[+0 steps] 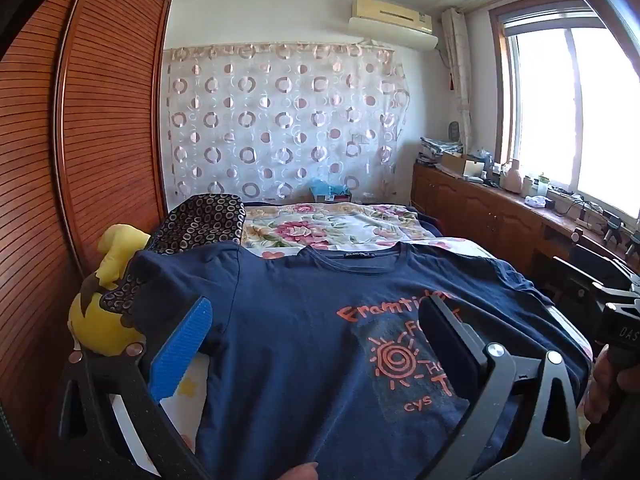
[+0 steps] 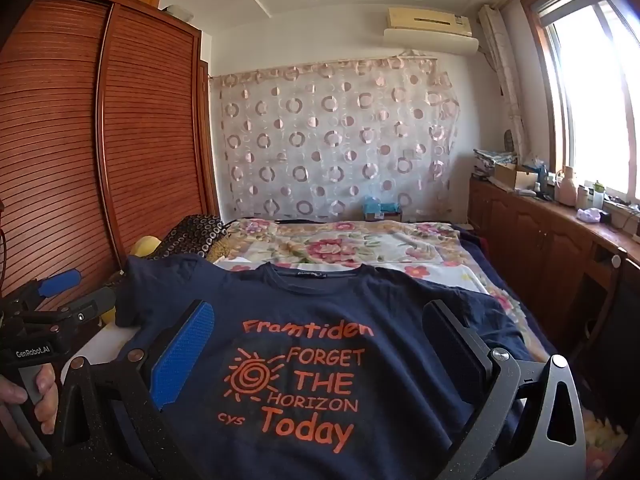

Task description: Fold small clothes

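A navy T-shirt (image 1: 288, 320) with orange print lies spread flat, front up, collar away from me, on the bed; the same T-shirt (image 2: 360, 312) fills the right wrist view. My left gripper (image 1: 316, 320) hovers over the shirt's left half, jaws wide open, nothing between them. My right gripper (image 2: 320, 328) hangs above the printed chest, also wide open and empty. The left gripper's body (image 2: 44, 320) and the hand holding it appear at the left edge of the right wrist view; the right one (image 1: 616, 312) shows at the right edge of the left wrist view.
A floral bedspread (image 1: 332, 224) covers the bed beyond the shirt. A yellow plush toy (image 1: 104, 312) and a dark ring-patterned cushion (image 1: 200, 216) lie by the wooden wardrobe (image 1: 80, 140) on the left. A cluttered wooden counter (image 2: 560, 232) runs under the window on the right.
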### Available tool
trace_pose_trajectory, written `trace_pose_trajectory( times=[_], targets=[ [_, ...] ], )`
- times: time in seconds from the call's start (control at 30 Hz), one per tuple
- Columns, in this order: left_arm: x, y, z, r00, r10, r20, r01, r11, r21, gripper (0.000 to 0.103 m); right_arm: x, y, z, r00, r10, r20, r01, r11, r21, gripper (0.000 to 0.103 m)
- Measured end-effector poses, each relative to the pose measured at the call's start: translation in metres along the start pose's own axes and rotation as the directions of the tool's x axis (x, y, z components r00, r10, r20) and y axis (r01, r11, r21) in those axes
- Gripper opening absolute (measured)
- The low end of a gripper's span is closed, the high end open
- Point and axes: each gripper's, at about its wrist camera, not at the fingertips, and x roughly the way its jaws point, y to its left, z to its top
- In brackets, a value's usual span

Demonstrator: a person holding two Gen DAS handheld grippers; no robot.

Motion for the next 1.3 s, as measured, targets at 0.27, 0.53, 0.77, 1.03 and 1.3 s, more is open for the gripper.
trace_pose_trajectory(
  times=[0.27,0.53,0.77,1.03,1.3],
  targets=[
    [0.000,0.000,0.000,1.000,0.004,0.012,-0.004,1.000,0.011,0.103,-0.001,-0.001,0.000,1.000,0.010,0.001,-0.010,1.000,0.020,0.103],
    [0.000,0.001,0.000,1.000,0.006,0.013,-0.006,1.000,0.012,0.103,0.000,-0.001,-0.002,1.000,0.014,0.003,-0.014,1.000,0.022,0.103],
    [-0.001,0.013,-0.001,1.000,0.009,0.017,-0.009,1.000,0.015,0.103,-0.001,-0.001,-0.002,1.000,0.015,0.005,-0.015,1.000,0.020,0.103],
    [-0.005,0.007,0.001,1.000,0.010,0.019,-0.010,1.000,0.018,0.103,0.001,0.000,-0.003,1.000,0.016,0.002,-0.016,1.000,0.020,0.103],
    [-0.009,0.005,0.006,1.000,0.013,0.024,-0.013,1.000,0.021,0.103,0.002,0.000,-0.003,1.000,0.018,0.001,-0.018,1.000,0.021,0.103]
  ],
)
